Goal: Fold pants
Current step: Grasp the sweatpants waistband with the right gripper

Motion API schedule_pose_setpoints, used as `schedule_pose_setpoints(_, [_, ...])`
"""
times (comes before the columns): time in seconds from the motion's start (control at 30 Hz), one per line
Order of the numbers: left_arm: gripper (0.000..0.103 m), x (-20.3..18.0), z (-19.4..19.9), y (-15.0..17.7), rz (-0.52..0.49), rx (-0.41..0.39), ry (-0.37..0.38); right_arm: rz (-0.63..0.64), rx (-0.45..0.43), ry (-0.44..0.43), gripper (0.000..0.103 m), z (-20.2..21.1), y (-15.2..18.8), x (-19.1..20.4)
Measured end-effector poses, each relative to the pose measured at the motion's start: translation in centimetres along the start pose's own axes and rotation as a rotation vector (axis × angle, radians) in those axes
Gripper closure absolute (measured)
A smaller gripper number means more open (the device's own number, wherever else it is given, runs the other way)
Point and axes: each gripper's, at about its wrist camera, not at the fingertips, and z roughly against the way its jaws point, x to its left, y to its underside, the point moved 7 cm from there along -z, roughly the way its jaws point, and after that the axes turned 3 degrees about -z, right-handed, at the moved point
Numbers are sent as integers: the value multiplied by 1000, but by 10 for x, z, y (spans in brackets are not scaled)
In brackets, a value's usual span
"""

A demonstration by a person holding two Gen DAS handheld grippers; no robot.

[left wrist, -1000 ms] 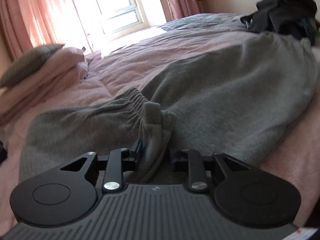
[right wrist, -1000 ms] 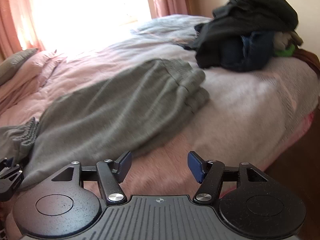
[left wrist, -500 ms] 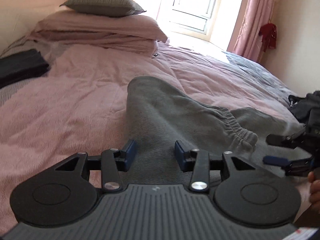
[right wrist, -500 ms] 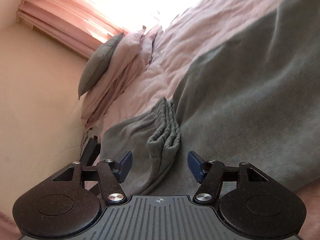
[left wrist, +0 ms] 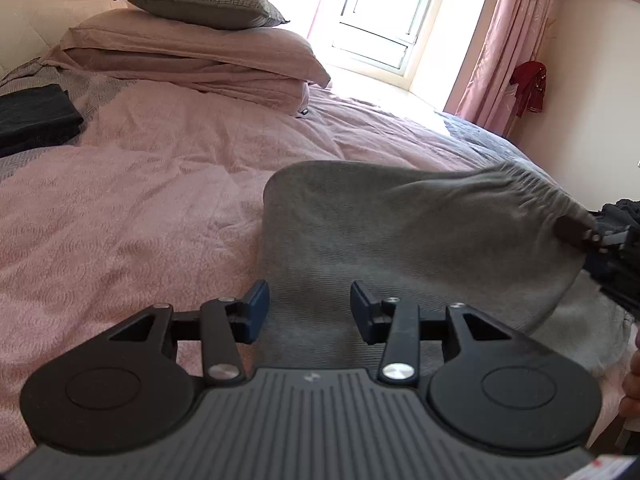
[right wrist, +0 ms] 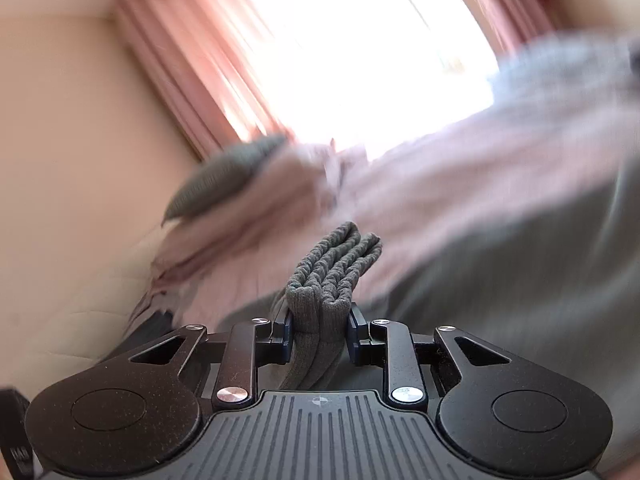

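Note:
Grey knit pants [left wrist: 400, 240] lie on the pink bed cover [left wrist: 140, 200], one end folded back and lifted at the right. My left gripper [left wrist: 308, 312] hovers open just above the grey fabric, with nothing pinched between its blue pads. At the right edge of the left wrist view my right gripper [left wrist: 580, 233] holds the gathered elastic end up off the bed. In the blurred right wrist view the jaws of the right gripper [right wrist: 319, 328] are closing, and the pads press on the bunched ribbed cuffs [right wrist: 332, 268].
Pink pillows [left wrist: 192, 52] with a grey cushion [left wrist: 204, 4] are stacked at the head of the bed. A folded black garment [left wrist: 36, 120] lies at far left. Dark clothes [left wrist: 620, 248] sit at the right edge, with a person's hand [left wrist: 632, 380] below them. A bright window [left wrist: 380, 20] is behind.
My left gripper let go of the cuffs, opened and rolled level. My right gripper swung left to the cuffs, closed on them and lifted them to the right.

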Motion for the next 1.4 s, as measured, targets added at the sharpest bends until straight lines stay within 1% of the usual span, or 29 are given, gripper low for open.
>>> schedule_pose_setpoints(0.03, [64, -4, -1, -1, -11, 0, 15, 41, -40, 25, 81, 12, -3, 1])
schedule_pose_setpoints(0.07, [64, -7, -3, -1, -23, 3, 19, 50, -48, 58, 81, 17, -3, -4])
schedule_pose_setpoints(0.1, [64, -11, -7, 1, -40, 11, 16, 25, -20, 93, 81, 17, 2, -16])
schedule_pose_setpoints(0.13, [64, -13, -11, 4, -56, 22, 8, -36, 51, 119, 81, 12, 12, -33])
schedule_pose_setpoints(0.2, [64, -16, -18, 9, -68, 43, 1, -231, 189, 187, 81, 0, 42, -71])
schedule_pose_setpoints(0.23, [64, -16, -19, 9, -69, 45, 0, -319, 218, 214, 81, -1, 53, -86])
schedule_pose_setpoints(0.27, [64, -16, -19, 9, -73, 46, 1, -369, 197, 191, 81, 1, 56, -92])
schedule_pose_setpoints(0.3, [64, -16, -18, 8, -74, 46, 5, -383, 177, 177, 81, 3, 54, -92])
schedule_pose_setpoints(0.37, [65, -14, -17, 6, -66, 45, 9, -327, 155, 167, 81, 6, 44, -81])
schedule_pose_setpoints(0.43, [65, -10, -17, 5, -59, 42, 4, -299, 111, 143, 81, 13, 31, -70])
schedule_pose_setpoints(0.5, [65, -9, -17, 4, -55, 38, 1, -269, 70, 160, 81, 22, 25, -65])
schedule_pose_setpoints(0.57, [65, -9, -18, 5, -51, 46, 5, -245, 76, 211, 81, 23, 28, -69])
schedule_pose_setpoints(0.6, [65, -9, -20, 6, -51, 54, 6, -267, 87, 245, 81, 24, 32, -78])
schedule_pose_setpoints(0.63, [65, -9, -21, 8, -54, 58, 6, -304, 98, 259, 81, 26, 36, -85])
schedule_pose_setpoints(0.67, [65, -10, -22, 9, -58, 62, 8, -333, 107, 245, 81, 27, 39, -89])
schedule_pose_setpoints(0.7, [65, -10, -23, 10, -61, 66, 9, -327, 116, 246, 81, 26, 40, -90])
schedule_pose_setpoints(0.77, [65, -10, -25, 11, -61, 73, 7, -280, 155, 266, 81, 19, 41, -90])
schedule_pose_setpoints(0.87, [66, -9, -24, 5, -62, 70, 1, -283, 218, 284, 78, 16, 42, -97])
schedule_pose_setpoints(0.9, [66, -7, -23, 0, -68, 61, -9, -264, 223, 303, 70, 18, 39, -96])
schedule_pose_setpoints(0.93, [66, -5, -22, -6, -69, 52, -16, -221, 211, 340, 62, 21, 32, -93])
schedule_pose_setpoints(1.03, [66, -4, -29, -28, -80, 31, -33, -7, 80, 426, 62, 30, 5, -74])
schedule_pose_setpoints(1.07, [66, -7, -34, -35, -91, 30, -41, 76, 45, 436, 62, 26, -2, -66])
schedule_pose_setpoints(1.1, [66, -11, -41, -43, -109, 29, -41, 134, 33, 423, 62, 18, -7, -59])
schedule_pose_setpoints(1.17, [66, -21, -58, -54, -136, 21, -38, 188, 27, 355, 72, -10, -13, -46])
schedule_pose_setpoints(1.2, [66, -26, -68, -58, -146, 31, -44, 223, 31, 343, 83, -20, -12, -42])
schedule_pose_setpoints(1.23, [66, -31, -79, -61, -163, 38, -46, 269, 42, 349, 88, -32, -10, -41])
schedule_pose_setpoints(1.3, [66, -37, -101, -61, -197, 53, -61, 331, 80, 364, 91, -56, 1, -45])
schedule_pose_setpoints(1.37, [66, -35, -131, -48, -226, 140, -104, 351, 172, 412, 91, -76, 20, -64])
schedule_pose_setpoints(1.4, [63, -33, -144, -38, -234, 175, -112, 366, 209, 426, 91, -86, 29, -75])
